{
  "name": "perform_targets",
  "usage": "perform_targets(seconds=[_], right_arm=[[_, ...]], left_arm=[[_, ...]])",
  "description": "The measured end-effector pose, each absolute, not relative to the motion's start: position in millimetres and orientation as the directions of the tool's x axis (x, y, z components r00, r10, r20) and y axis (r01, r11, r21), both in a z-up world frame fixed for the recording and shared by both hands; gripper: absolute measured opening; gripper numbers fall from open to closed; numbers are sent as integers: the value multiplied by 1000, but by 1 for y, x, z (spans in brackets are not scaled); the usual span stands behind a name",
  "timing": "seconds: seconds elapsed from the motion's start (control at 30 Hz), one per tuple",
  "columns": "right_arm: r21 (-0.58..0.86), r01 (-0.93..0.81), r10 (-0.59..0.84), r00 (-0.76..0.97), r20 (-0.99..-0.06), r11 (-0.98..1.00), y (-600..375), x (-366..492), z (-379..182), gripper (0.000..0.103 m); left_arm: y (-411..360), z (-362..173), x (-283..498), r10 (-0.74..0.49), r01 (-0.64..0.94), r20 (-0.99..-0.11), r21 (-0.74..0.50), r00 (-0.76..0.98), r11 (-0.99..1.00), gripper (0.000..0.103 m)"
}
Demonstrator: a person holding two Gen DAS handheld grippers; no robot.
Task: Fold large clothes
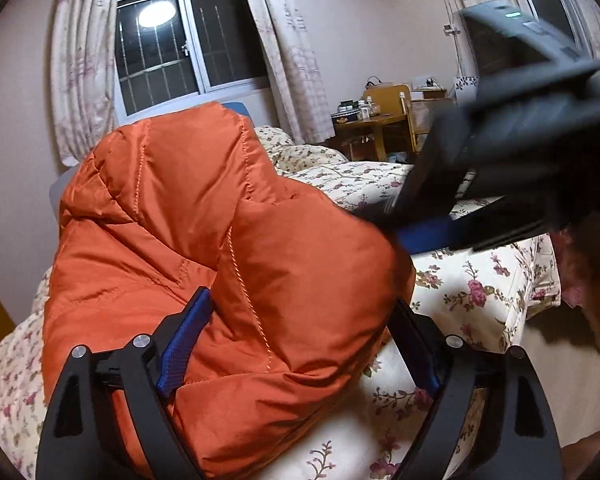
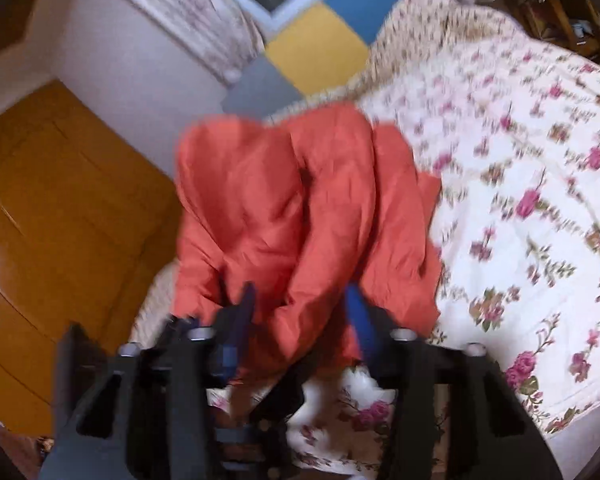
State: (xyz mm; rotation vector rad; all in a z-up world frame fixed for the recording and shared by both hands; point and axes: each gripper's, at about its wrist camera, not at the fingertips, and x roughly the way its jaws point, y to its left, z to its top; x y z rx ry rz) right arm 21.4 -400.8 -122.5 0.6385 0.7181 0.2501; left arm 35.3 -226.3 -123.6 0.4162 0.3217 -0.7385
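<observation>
An orange quilted puffer jacket (image 1: 204,248) is bunched up and lifted above a floral bedspread (image 1: 480,280). My left gripper (image 1: 300,340) has its blue-padded fingers (image 1: 184,344) wide apart around a thick fold of the jacket. The right gripper body (image 1: 512,152) crosses the upper right of the left wrist view, its blue pad against the jacket's right edge. In the blurred right wrist view my right gripper (image 2: 300,320) has jacket fabric (image 2: 300,200) between its fingers, and the jacket hangs over the bed (image 2: 520,160).
A window (image 1: 168,44) with curtains is behind the bed. A wooden table (image 1: 376,124) with small items stands at the back right. A wooden wardrobe (image 2: 60,220) stands left of the bed. Coloured headboard panels (image 2: 320,48) line the wall.
</observation>
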Motion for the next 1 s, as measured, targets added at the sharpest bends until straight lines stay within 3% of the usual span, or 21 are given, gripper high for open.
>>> perform_targets(seconds=[0.03, 0.17, 0.4, 0.47, 0.73, 0.83, 0.9, 1.0], right_arm=[[568, 38, 370, 724, -582, 822, -398, 25, -125, 11], [514, 89, 307, 710, -634, 853, -392, 31, -139, 7], [467, 86, 269, 721, -639, 880, -387, 30, -148, 6], [466, 83, 269, 723, -637, 881, -387, 29, -149, 6], [498, 73, 296, 727, -620, 864, -392, 30, -153, 8], [532, 60, 320, 741, -591, 844, -401, 27, -144, 18], [515, 52, 283, 786, -549, 856, -407, 20, -127, 36], [517, 29, 265, 833, -485, 855, -414, 21, -103, 42]], left_arm=[[-226, -124, 35, -577, 706, -426, 262, 696, 658, 85], [-221, -117, 29, -601, 743, -448, 286, 662, 605, 86], [-169, -97, 28, -604, 708, -426, 136, 674, 693, 86], [-148, -89, 44, -561, 638, -408, 73, 721, 767, 92], [-72, -85, 127, -316, 251, -448, -199, 836, 947, 92], [-60, -89, 161, -320, 186, -498, -301, 806, 935, 92], [-58, -95, 171, -333, 168, -515, -340, 790, 925, 92], [-63, -100, 179, -351, 173, -519, -360, 779, 917, 92]])
